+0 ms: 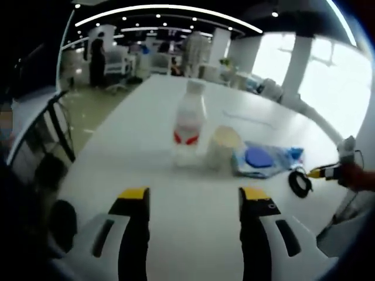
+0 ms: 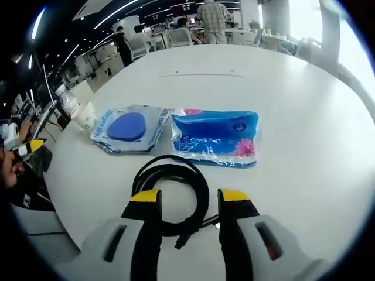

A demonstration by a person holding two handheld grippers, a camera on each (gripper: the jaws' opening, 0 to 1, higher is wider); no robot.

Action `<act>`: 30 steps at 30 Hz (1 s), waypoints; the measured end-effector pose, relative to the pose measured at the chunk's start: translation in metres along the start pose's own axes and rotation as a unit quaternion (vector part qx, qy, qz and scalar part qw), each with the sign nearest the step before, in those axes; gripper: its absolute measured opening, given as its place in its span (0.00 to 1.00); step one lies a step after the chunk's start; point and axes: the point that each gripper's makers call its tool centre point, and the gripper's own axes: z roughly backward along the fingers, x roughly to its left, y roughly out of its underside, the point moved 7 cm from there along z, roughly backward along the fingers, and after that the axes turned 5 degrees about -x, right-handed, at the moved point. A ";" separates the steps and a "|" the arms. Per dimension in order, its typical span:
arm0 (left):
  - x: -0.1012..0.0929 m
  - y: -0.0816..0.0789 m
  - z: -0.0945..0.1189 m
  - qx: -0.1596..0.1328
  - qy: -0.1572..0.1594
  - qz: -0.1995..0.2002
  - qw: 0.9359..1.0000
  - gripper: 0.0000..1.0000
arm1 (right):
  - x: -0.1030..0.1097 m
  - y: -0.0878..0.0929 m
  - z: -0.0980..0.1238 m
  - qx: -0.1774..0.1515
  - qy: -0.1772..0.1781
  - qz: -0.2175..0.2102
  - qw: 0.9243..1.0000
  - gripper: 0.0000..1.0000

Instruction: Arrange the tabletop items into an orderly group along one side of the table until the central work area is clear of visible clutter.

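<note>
White desk (image 2: 293, 105) holds bottle (image 1: 190, 120), blue packets (image 2: 215, 137); left tool (image 1: 193, 196) released, empty; right tool (image 2: 183, 199) released over black cable coil (image 2: 171, 193).

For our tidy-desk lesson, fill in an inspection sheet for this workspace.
Surface: white table, mostly bare.
Job's things: bottle, cup, blue-disc packet, blue tissue pack.
Clutter: nothing seen beyond these.
Grippers: left gripper open, empty; right gripper open over the cable.
Cables: black cable, coiled near the table edge.
Surroundings: open office, chairs, a person standing.
</note>
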 end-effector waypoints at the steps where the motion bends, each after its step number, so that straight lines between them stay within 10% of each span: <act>1: -0.002 0.000 0.003 0.000 0.002 -0.001 1.000 0.59 | 0.000 0.000 -0.002 0.002 -0.001 0.002 1.000 0.37; 30: -0.006 0.019 0.022 0.013 0.009 -0.004 1.000 0.55 | -0.001 0.006 -0.028 0.043 0.004 0.054 0.998 0.10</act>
